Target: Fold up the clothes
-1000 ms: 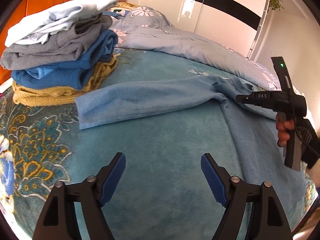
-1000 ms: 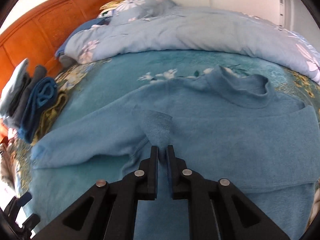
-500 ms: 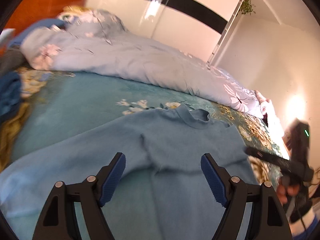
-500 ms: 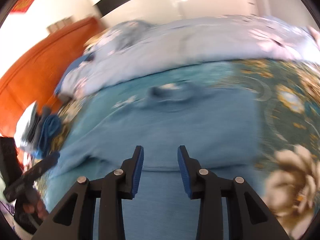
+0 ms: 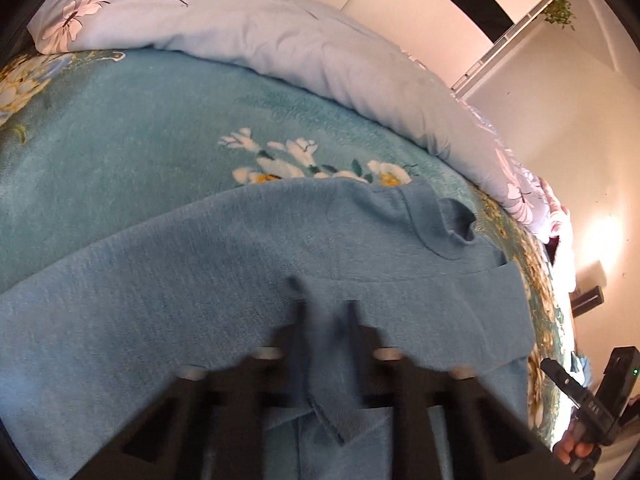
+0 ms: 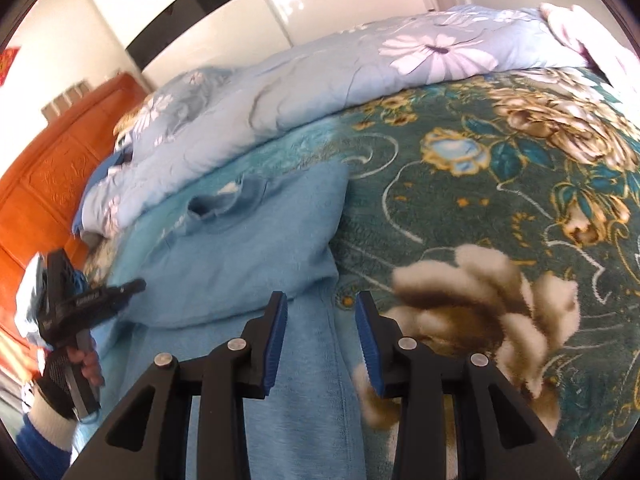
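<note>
- Nearest me, my left gripper [image 5: 323, 312] has its jaws clenched on a fold of the blue sweater [image 5: 224, 280]; a tongue of knit hangs down between the blurred fingers.
- My right gripper [image 6: 321, 320] is released, jaws partly apart over the sweater's right edge, with cloth lying below the gap and neither pad pressing on it.
- The sweater lies flat on the bed, on the teal floral blanket [image 6: 500, 200]. One sleeve looks already laid across the chest, the other runs out to the left, and the collar [image 5: 452, 220] points away from me.
- I judge the step in hand to be the sleeve and side folds, with the left gripper's pinch as its start.
- The next move, I think, calls for lifting the pinched cloth clear and carrying it across the body without dragging the layer beneath, while the right jaws close on the edge under them.
- Farther off sit the bunched pale floral quilt [image 5: 248, 28] and the orange headboard [image 6: 48, 184].
</note>
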`<action>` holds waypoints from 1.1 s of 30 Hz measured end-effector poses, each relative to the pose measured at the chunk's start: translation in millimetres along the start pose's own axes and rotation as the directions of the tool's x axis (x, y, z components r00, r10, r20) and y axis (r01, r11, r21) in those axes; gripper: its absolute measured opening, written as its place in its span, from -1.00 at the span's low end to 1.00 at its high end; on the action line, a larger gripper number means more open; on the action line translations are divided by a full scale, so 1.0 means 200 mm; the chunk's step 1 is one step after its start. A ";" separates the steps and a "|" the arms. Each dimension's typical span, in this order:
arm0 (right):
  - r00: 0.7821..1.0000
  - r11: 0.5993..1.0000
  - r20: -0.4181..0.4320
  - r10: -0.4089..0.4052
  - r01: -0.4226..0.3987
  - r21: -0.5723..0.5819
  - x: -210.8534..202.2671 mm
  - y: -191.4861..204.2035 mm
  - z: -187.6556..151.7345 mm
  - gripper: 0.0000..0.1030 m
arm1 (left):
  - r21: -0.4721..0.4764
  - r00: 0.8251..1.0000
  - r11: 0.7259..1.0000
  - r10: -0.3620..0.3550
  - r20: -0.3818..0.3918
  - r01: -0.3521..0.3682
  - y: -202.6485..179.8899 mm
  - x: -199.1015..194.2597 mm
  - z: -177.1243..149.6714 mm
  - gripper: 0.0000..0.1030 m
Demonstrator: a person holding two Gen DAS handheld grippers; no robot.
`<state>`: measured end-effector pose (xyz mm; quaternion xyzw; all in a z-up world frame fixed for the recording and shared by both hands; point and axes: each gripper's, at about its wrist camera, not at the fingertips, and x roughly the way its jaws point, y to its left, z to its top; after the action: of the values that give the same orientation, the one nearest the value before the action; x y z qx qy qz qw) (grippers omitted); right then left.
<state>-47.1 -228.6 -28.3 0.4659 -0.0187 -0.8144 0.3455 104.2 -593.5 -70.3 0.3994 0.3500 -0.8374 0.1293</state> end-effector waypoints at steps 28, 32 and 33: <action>0.951 0.943 0.020 -0.308 0.308 -0.127 0.21 0.03 0.02 -0.29 | 0.130 0.995 0.987 0.094 0.042 -0.099 -0.04 0.02 0.09 -0.91; 0.955 0.949 0.016 -0.297 0.297 -0.109 0.19 0.04 0.01 -0.29 | 0.120 0.996 0.989 0.075 0.047 -0.080 -0.04 -0.05 0.05 -0.87; 0.957 0.951 0.021 -0.290 0.291 -0.107 0.17 0.04 0.01 -0.29 | 0.123 0.996 0.989 0.080 0.050 -0.085 -0.05 -0.07 0.03 -0.81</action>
<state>-55.2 -255.7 -50.2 0.4420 0.0935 -0.8573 0.2467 104.1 -591.7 -52.7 0.4021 0.2770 -0.8603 0.1464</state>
